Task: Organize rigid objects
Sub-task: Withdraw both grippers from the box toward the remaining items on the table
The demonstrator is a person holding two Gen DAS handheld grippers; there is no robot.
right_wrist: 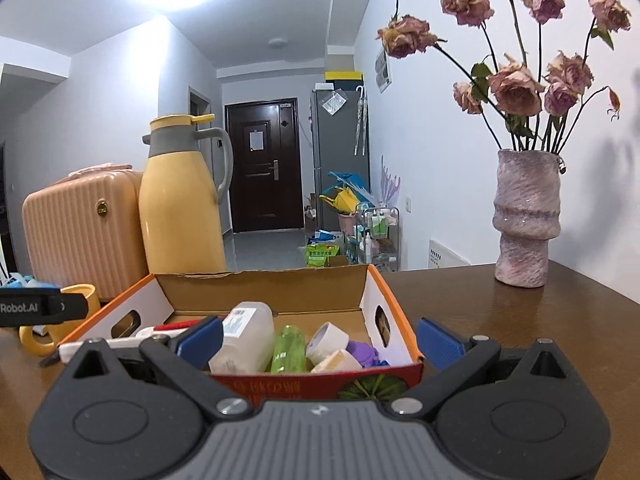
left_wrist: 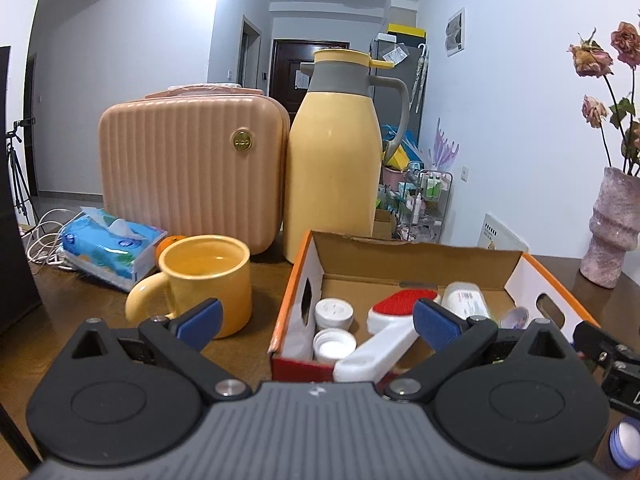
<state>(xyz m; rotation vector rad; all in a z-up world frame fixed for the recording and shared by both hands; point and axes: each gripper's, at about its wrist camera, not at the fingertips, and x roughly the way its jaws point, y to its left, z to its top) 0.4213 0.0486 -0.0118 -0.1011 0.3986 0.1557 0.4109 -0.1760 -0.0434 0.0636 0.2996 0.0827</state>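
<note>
Brown wooden table (right_wrist: 460,304), hallway beyond. Pink ribbed case (left_wrist: 192,168), rear left. Yellow thermos jug (left_wrist: 332,160), just beside the case. Pink vase (right_wrist: 524,216) with dried roses, rear right. Orange-rimmed cardboard box (left_wrist: 298,280), centre, holding: white brush with red head (left_wrist: 384,332), translucent bottle (right_wrist: 244,336), green bottle (right_wrist: 289,350), two tape rolls (right_wrist: 330,338), two white caps (left_wrist: 334,312), purple item (unclear). Yellow mug (left_wrist: 204,284), left of the box. Tissue pack (left_wrist: 112,246), behind the mug. Left gripper (left_wrist: 316,320): fingers spread, empty, at the box's near-left corner. Right gripper (right_wrist: 320,342): fingers spread, empty, before the box's near wall.
</note>
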